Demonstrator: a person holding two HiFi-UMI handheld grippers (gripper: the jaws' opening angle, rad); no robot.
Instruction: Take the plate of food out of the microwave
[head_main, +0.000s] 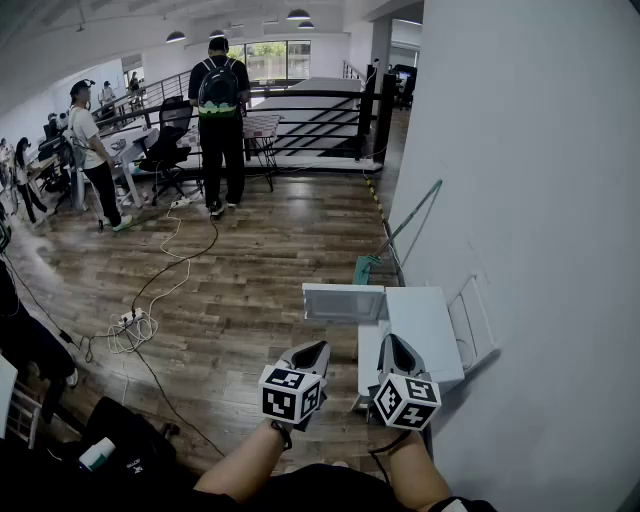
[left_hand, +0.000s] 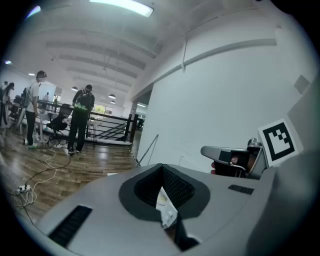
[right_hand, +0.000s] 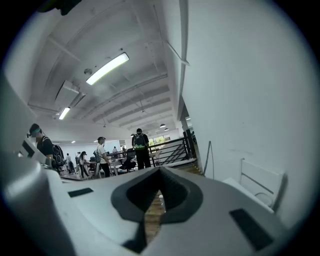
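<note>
Plate shows in no view, likely inside the white microwave (head_main: 430, 325) low by the wall (head_main: 540, 200), and the left tongs (head_main: 313, 352) and right tongs (head_main: 396, 348) hang above it, both pressed together and empty, so reaching in unopened could shove the plate and spill food.

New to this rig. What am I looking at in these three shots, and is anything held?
No robot: a person holds a grey two-jaw claw in each hand. The head view looks down at the left claw and right claw over a brown wooden plank floor. The other two views ride on the claws, looking along their jaws. Both pairs of jaws are together, holding nothing. Ahead stands a low white table with a pale grey box at its left edge; whether that is the microwave I cannot tell. No plate shows.
</note>
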